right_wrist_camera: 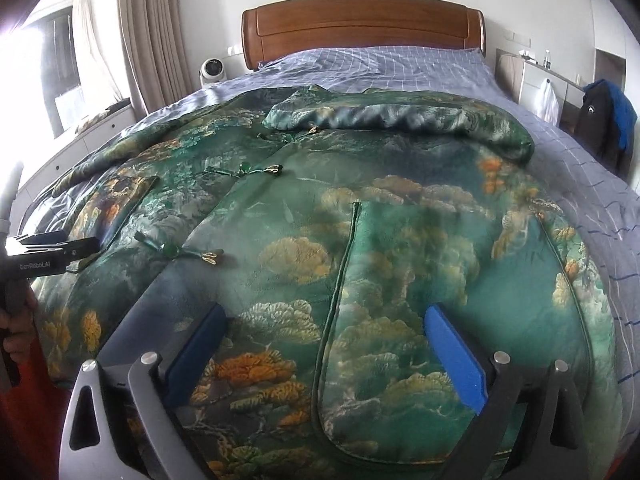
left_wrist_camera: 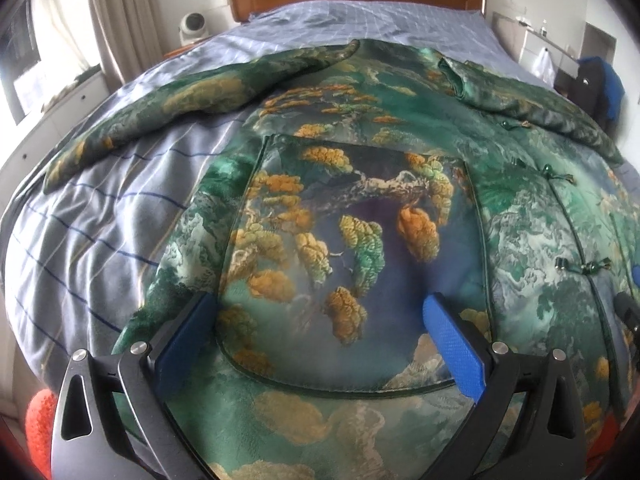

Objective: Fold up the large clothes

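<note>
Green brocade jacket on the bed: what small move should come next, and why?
Probably lower both grippers and close on the hem. The jacket lies flat, front up, both sleeves folded across it; left gripper and right gripper hover open, holding nothing.

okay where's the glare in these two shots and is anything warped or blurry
Right wrist view: the window at far left blows out white, and fisheye bulges the green jacket. Left wrist view: light is softer, the blue fingers and nearest cloth look soft, and the bed sheet curves strongly.
</note>
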The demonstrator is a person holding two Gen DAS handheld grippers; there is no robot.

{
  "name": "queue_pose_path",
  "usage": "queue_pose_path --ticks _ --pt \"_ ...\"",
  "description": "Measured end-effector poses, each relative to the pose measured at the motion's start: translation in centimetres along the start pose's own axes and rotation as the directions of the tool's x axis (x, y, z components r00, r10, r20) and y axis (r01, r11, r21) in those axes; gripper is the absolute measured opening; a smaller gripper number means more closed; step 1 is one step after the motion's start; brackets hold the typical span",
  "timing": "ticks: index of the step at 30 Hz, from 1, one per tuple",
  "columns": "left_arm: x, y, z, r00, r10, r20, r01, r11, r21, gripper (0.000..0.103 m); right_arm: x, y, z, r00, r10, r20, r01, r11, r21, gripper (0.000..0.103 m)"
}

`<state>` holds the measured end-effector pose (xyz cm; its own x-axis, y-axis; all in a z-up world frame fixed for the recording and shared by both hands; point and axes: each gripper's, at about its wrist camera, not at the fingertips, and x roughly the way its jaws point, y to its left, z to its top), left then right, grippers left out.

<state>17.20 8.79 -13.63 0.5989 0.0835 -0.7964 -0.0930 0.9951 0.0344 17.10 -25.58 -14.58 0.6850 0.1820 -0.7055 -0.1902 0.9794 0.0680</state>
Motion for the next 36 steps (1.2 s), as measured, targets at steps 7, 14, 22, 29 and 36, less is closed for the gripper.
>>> queue_pose_path --ticks 7,14,22,29,36 --pt "0.16 -0.24 -0.24 1.000 0.006 -0.002 -0.006 1.000 0.008 0.103 0.12 0.09 -0.05 1.000 0.001 0.002 -0.001 1.000 -0.001 0.101" --pt "0.12 -0.21 -0.24 1.000 0.007 -0.002 -0.007 1.000 0.008 0.103 0.18 0.13 -0.10 1.000 0.003 0.002 -0.003 1.000 -0.002 0.101" --pt "0.11 -0.23 -0.26 1.000 0.007 -0.003 -0.007 1.000 0.009 0.103 0.19 0.14 -0.09 1.000 0.003 0.002 -0.003 1.000 -0.002 0.101" --pt "0.07 -0.24 -0.41 1.000 0.008 -0.006 -0.008 1.000 0.010 0.103 0.19 0.15 -0.08 1.000 0.002 0.001 -0.002 1.000 -0.001 0.101" --pt "-0.09 -0.10 -0.63 1.000 0.008 -0.015 -0.008 1.000 0.009 0.103 0.21 0.13 -0.13 1.000 0.004 -0.002 -0.004 1.000 0.003 0.102"
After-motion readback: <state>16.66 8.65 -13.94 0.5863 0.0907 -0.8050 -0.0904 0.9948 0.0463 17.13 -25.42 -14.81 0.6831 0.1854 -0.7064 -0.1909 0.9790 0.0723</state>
